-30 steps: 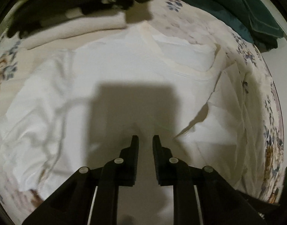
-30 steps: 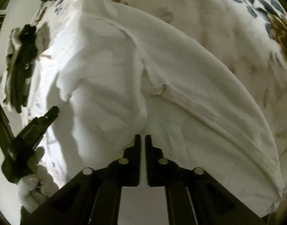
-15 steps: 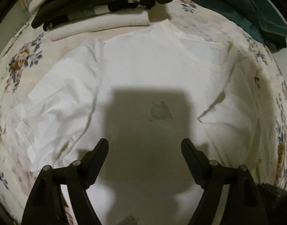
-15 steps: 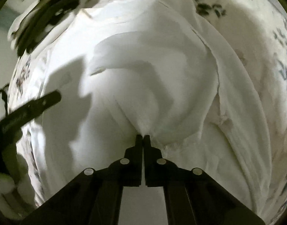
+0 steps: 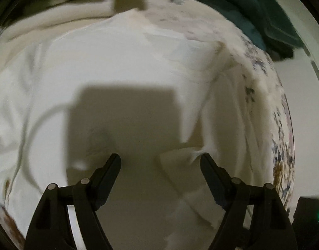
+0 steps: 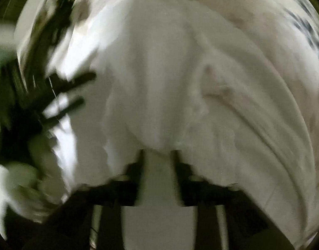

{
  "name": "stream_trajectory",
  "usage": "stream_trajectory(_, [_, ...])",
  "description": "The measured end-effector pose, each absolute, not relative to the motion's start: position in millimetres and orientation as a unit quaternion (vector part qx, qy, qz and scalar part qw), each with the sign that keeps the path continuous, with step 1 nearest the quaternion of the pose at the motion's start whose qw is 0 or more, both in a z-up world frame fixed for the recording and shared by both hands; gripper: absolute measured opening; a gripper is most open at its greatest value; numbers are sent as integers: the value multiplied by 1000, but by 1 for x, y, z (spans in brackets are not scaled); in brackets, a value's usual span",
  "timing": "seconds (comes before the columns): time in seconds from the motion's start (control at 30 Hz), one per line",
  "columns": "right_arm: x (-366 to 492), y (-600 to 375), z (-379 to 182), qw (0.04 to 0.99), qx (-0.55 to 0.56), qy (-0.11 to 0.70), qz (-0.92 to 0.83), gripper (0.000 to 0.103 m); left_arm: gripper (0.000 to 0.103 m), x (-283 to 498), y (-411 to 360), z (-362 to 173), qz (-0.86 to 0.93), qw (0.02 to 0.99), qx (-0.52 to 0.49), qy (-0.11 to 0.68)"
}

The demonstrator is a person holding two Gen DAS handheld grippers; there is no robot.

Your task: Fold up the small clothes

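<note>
Your left gripper point(image 5: 160, 160) hangs with its jaws spread wide, empty, over the white shirt point(image 5: 121, 62) lying on the floral bedsheet point(image 5: 282, 158). Your right gripper point(image 6: 158, 152) is blurred; its jaws look parted, shirt cloth draped over them.

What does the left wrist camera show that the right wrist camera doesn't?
Only the left wrist view shows the dark green cloth at the top right, a cream folded garment at the top left, and the left gripper from behind with its jaws wide apart over the shirt. Only the right wrist view, badly blurred, shows the right gripper, partly covered by draped fabric, and the left gripper from the side. Both show the white shirt on the floral sheet.
</note>
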State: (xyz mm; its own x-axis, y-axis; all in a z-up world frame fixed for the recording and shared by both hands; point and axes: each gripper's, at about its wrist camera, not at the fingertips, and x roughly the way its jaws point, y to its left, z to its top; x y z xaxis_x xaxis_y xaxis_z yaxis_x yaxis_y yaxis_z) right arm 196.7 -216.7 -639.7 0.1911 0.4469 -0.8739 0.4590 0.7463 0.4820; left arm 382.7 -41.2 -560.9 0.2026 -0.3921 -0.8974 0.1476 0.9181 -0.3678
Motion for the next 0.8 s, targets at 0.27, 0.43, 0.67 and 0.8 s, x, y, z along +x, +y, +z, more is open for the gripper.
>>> stream_trajectory(0.27, [190,-255,-674,636,486,598,-32,50,4,375,-37,-550,-166,800,-64,573])
stream_trajectory(0.43, [208,-211,-681,645,425,635,-26,7,8,383,-23,-560,-146,783,-95,597])
stream_trajectory(0.67, [215,-201,-658,655,367,660,-27,64,73,367,37,-540,-69,787,-134,598])
stream_trajectory(0.8, [214,-191,-645,659,346,668,-20,67,76,320,115,-524,8,784,-209,585])
